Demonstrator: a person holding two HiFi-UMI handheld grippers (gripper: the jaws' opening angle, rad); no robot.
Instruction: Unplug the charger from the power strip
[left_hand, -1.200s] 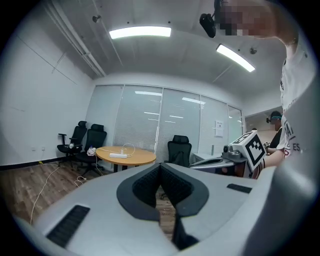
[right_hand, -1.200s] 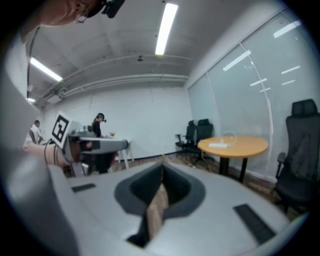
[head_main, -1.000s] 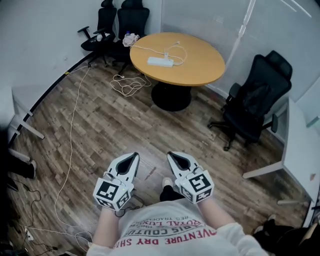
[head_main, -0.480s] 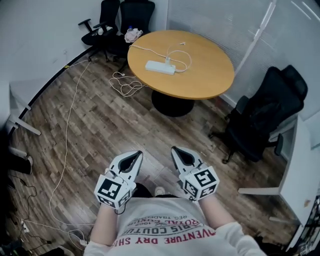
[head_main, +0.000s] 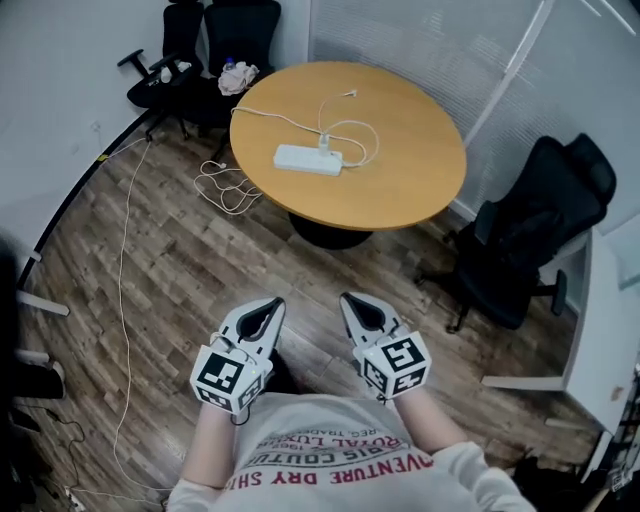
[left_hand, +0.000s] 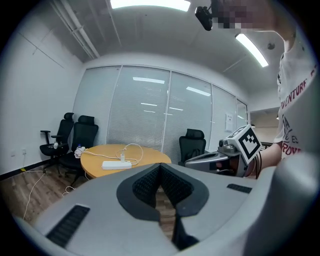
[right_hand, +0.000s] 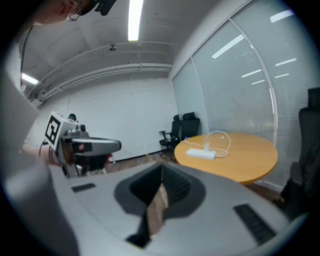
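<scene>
Even light is cast by long white ceiling strips (left_hand: 150, 4); gripper views are bowed, darkened at edges.

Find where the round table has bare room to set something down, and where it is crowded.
Free: the right half of the table, between the looped cable and the rim by the black chair. Crowded: around the power strip and charger.

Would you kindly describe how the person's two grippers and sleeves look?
Both the left gripper and right gripper are light grey, tapering shells with black ribbed pads. Each carries a white cube with black square markers. The person wears a white shirt with red lettering.
</scene>
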